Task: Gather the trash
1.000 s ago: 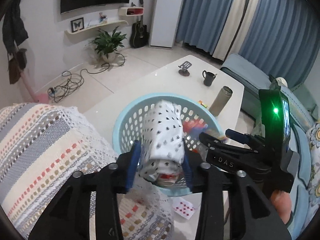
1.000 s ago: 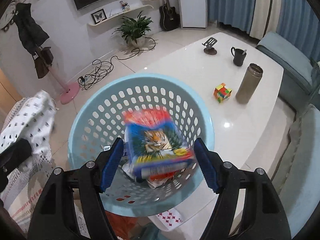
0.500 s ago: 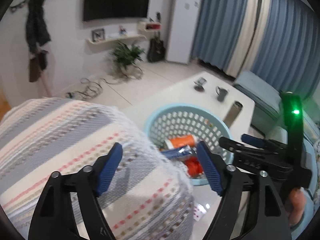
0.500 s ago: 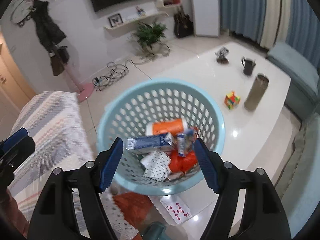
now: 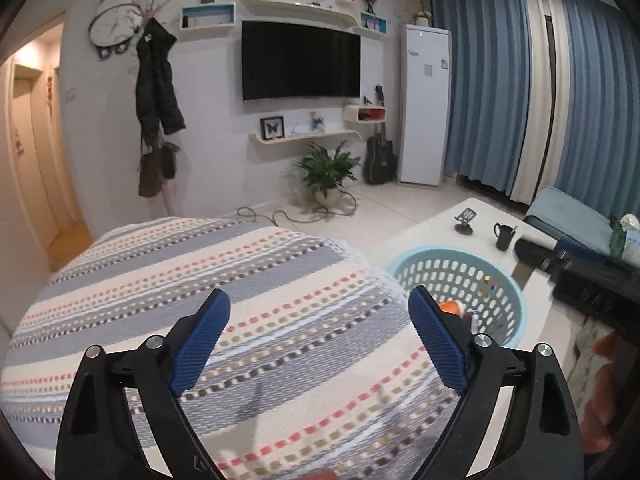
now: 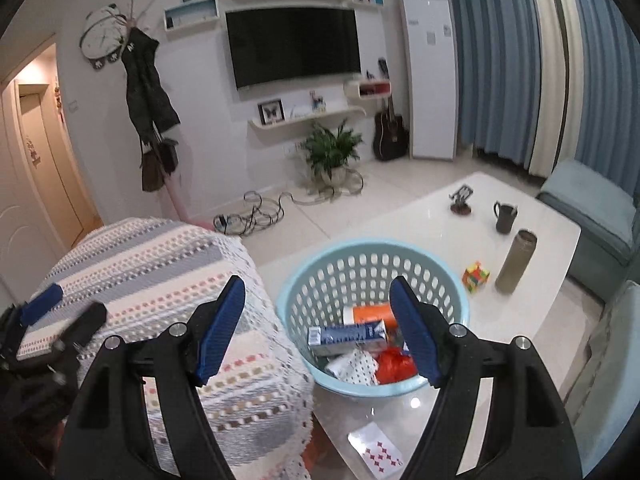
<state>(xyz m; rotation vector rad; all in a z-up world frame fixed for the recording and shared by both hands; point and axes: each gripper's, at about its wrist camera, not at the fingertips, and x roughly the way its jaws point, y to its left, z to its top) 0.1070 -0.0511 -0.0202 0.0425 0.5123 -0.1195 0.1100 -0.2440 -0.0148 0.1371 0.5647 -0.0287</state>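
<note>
Trash (image 6: 356, 344) now lies in the basket (image 6: 304, 280) at the table's near edge, and the left gripper (image 5: 320, 336), just opened, and the right gripper (image 6: 318, 328) both stand spread and empty, pulled back, so this drop looks finished.

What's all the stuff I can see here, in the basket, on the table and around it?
basket: one, light blue, on the white table
trash in basket: orange tub, blue carton, spotted white wrapper, red wrapper
puzzle cube: one, multicoloured, right of basket
flask: one, grey-brown, upright
mug: one, dark
playing card: one, near table edge
striped cover: left of basket
left gripper: open, empty
right gripper: open, empty
</note>
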